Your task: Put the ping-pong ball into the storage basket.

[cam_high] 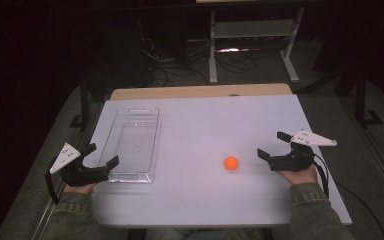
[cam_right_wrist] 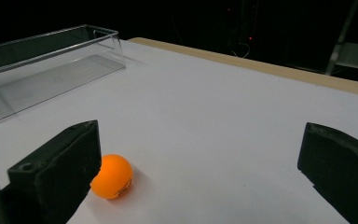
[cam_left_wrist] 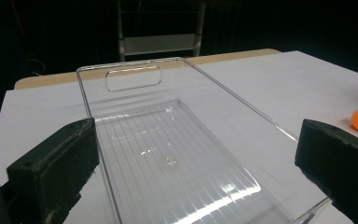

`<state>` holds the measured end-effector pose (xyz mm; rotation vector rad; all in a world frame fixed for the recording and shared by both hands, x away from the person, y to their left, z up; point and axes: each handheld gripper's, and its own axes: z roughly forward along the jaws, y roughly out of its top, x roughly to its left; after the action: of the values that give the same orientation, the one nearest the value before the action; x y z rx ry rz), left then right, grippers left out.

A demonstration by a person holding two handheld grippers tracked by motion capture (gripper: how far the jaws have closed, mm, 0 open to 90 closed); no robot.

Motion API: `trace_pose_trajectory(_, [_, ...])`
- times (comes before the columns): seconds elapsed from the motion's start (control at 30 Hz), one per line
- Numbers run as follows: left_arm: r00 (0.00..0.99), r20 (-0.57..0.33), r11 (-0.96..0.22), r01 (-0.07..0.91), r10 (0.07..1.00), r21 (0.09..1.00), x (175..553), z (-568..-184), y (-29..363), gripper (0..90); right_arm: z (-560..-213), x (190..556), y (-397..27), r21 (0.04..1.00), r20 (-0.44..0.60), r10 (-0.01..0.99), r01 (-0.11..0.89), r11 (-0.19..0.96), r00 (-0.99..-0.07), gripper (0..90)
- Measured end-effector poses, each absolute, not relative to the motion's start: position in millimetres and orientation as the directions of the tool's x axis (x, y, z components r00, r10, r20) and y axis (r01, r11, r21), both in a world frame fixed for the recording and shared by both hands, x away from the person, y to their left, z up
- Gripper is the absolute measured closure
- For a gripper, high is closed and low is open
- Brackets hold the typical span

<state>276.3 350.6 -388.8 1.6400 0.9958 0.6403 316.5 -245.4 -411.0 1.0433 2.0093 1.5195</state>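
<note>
Both grippers, left gripper [cam_high: 102, 153] and right gripper [cam_high: 271, 144], hold nothing with jaws wide apart, the orange ball [cam_right_wrist: 112, 176] just before the right one's jaws, so probably closing around it comes next, toward the clear tray [cam_left_wrist: 135, 79].

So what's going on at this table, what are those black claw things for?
A person holds a two-jaw gripper in each hand. The left gripper sits open at the near end of an empty clear plastic tray. The right gripper is open too, beside a small orange ball lying on the white table. Nothing is grasped yet.
</note>
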Motion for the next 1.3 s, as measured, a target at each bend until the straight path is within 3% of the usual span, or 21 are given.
trace_pose_trajectory(0.47, [0.549, -0.062, -0.124, 0.295, 0.834, 0.947, 283.0, -376.0, 345.0, 0.0, -409.2, 314.9, -243.7, 0.945, 0.113, 0.764, 0.307, 0.115, -0.636, 0.0])
trace_pose_trajectory(1.3, [0.660, 0.043, -0.304, 0.287, 0.750, 0.908, 300.7, -345.5, 310.4, 0.0, -410.6, 315.7, -241.2, 0.941, 0.112, 0.759, 0.314, 0.127, -0.642, 0.0])
